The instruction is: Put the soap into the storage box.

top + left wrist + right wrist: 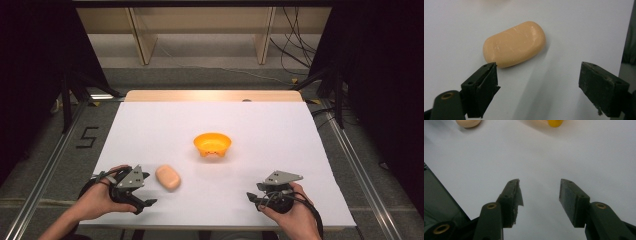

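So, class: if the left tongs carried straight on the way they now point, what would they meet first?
Probably the peach soap bar, lying just ahead of the open left tongs, though slightly off-centre toward one jaw.

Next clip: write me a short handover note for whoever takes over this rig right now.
Left tongs: open, empty, just short of the peach soap bar; one jaw tip is close to its near edge, and contact is hard to tell.
Right tongs: open, empty, over bare white table.
The soap bar lies flat on the table, near left of the orange bowl, which stands empty mid-table.
Done: nothing gripped yet.
Left: probably close on the soap bar and carry it, perhaps to the bowl.
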`<state>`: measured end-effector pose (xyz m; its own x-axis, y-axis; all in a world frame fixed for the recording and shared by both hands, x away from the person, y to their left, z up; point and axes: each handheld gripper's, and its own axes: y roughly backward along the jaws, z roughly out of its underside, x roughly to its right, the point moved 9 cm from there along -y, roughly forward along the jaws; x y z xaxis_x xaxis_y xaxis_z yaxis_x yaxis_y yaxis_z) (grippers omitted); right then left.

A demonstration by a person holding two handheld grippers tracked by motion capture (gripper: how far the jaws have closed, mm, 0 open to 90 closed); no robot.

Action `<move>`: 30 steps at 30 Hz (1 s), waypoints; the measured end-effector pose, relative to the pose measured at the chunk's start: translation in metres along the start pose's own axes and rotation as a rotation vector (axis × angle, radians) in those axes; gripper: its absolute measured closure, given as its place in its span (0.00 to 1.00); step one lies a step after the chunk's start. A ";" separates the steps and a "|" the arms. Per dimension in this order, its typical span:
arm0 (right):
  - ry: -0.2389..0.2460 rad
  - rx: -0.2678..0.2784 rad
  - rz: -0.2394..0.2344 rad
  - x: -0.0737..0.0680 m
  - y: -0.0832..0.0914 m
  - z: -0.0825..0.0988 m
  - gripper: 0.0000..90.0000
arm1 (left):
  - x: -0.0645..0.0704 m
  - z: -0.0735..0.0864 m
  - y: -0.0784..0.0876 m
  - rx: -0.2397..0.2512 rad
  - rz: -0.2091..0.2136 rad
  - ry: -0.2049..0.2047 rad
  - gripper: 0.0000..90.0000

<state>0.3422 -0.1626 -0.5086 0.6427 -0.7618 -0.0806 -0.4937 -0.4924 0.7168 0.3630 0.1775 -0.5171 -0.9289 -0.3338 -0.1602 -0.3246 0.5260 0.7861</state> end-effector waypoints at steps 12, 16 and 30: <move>-0.017 0.009 -0.014 0.001 -0.002 -0.001 0.57 | -0.019 -0.017 -0.015 -0.154 0.098 -0.252 0.19; -0.018 0.009 -0.015 0.001 -0.002 -0.001 0.56 | -0.021 -0.019 -0.023 -0.169 0.144 -0.319 0.19; -0.024 0.014 -0.026 0.002 -0.003 -0.002 0.55 | -0.035 -0.035 -0.044 -0.221 0.240 -0.402 0.17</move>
<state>0.3460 -0.1621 -0.5092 0.6411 -0.7586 -0.1160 -0.4853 -0.5178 0.7046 0.4160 0.1385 -0.5250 -0.9817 0.1261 -0.1428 -0.0891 0.3584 0.9293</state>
